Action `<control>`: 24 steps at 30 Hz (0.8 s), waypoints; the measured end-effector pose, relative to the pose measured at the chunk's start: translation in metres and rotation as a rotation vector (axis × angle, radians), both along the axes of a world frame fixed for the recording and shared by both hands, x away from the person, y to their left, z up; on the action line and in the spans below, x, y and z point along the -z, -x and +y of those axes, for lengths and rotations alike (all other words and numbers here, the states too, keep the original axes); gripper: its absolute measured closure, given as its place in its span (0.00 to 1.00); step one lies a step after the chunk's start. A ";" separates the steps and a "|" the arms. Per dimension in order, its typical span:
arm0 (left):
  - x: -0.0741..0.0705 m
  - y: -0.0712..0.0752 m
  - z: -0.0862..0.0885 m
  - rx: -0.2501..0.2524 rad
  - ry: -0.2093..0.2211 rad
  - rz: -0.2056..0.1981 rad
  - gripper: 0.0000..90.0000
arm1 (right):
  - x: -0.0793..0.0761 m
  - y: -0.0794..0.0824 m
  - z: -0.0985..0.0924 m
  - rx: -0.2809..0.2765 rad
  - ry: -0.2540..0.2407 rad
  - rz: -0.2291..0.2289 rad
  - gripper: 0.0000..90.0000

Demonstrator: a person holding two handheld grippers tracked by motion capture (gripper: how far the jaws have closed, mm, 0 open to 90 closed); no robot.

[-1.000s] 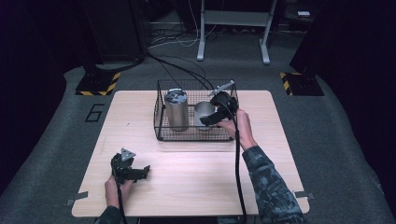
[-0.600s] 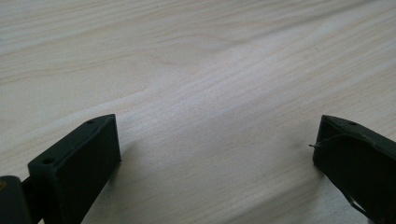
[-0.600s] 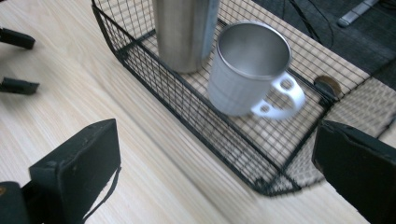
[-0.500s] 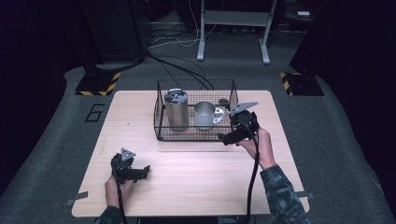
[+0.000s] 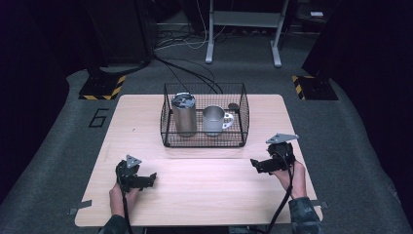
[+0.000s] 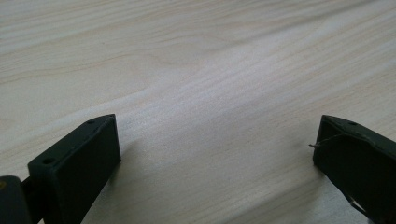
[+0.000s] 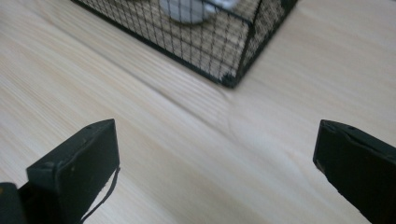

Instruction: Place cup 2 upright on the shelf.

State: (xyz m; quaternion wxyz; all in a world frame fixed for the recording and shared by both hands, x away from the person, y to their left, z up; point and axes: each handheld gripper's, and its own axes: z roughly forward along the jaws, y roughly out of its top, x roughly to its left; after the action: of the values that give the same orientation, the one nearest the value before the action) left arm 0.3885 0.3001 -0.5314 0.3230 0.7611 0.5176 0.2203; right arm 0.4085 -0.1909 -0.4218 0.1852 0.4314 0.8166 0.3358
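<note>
Resting both grippers low on the table (image 5: pixel 204 195), jaws apart and empty, I kept the right gripper (image 5: pixel 258 165) near the basket (image 5: pixel 204 142) holding the mug (image 5: pixel 213 120), and the left gripper (image 5: pixel 148 179) idle.

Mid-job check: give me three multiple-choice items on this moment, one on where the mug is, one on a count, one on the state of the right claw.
1. Where is the mug?
A. inside the wire basket
B. on the bare table
C. held in the left claw

2. How many metal vessels stand in the basket?
A. one
B. two
C. four

3. How is the right claw?
A. shut on the mug
B. shut on the basket rim
C. open and holding nothing

Answers: 1 A, the mug stands behind the mesh beside the tall steel tumbler. 2 B, tumbler and mug are the two. 3 C, in the right gripper view its jaws stand wide apart over bare table.
</note>
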 end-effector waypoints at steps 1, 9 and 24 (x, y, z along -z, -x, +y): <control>0.000 0.000 0.000 -0.003 0.000 -0.003 0.00 | 0.008 0.003 -0.005 0.017 -0.004 0.005 0.00; 0.000 0.000 0.000 -0.002 -0.001 -0.003 0.00 | 0.061 0.017 -0.032 0.082 0.005 0.040 0.00; 0.000 0.000 0.000 0.000 0.000 0.001 0.00 | 0.108 0.040 -0.060 0.185 -0.022 -0.007 0.00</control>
State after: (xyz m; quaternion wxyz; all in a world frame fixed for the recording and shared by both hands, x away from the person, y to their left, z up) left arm 0.3888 0.3000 -0.5314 0.3227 0.7612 0.5177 0.2201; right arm 0.3681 -0.2505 -0.5302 0.2135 0.5057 0.7688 0.3280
